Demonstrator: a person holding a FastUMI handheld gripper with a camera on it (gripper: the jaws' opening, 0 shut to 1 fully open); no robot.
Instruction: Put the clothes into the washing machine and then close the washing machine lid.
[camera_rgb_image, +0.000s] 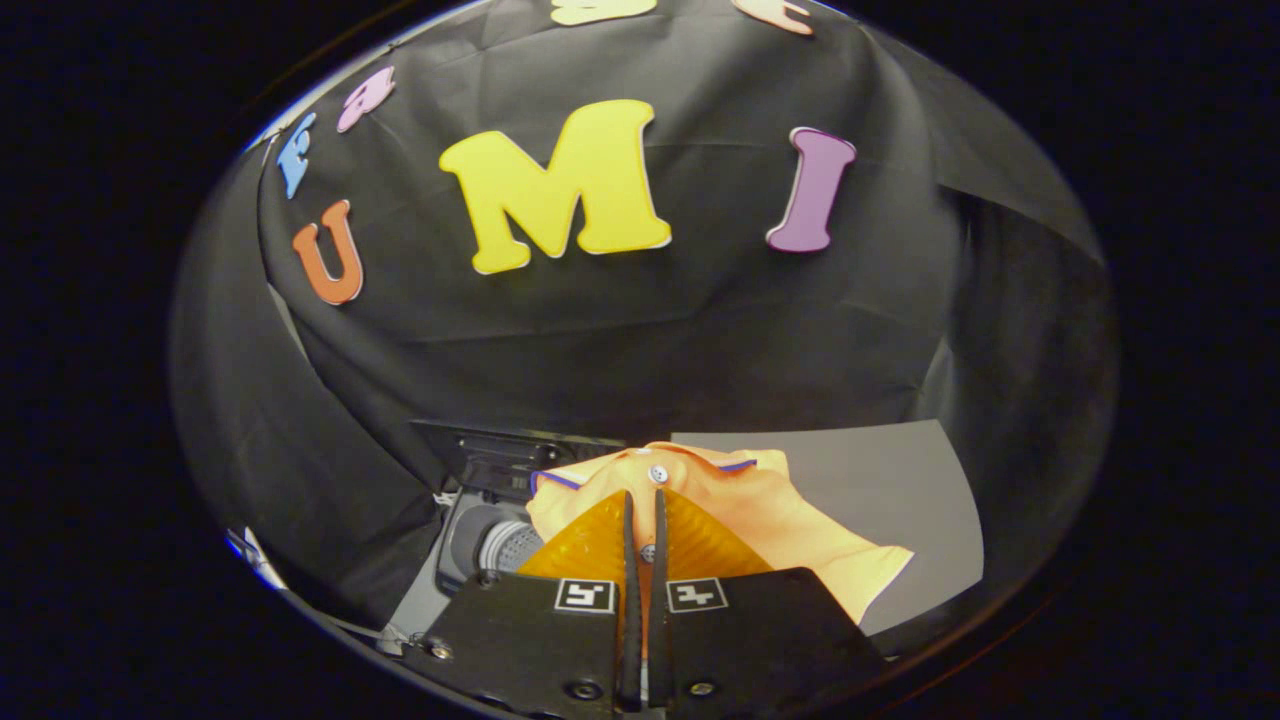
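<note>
gripper view: gripper (645, 497) fingers nearly together, pinching a fold of the orange shirt (745, 505)
shirt: draped just ahead of the fingers, over the grey table (890, 490)
washing machine (490, 535): beside the shirt, apparently open, drum partly visible

A grey table (890, 480) carries an orange shirt (790, 520), with the washing machine (490, 530) beside it.

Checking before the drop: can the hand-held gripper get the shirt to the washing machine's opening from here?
Probably yes. The hand-held gripper is shut on the orange shirt, and the washing machine drum opening lies just beside it with its lid raised, nothing between.
</note>
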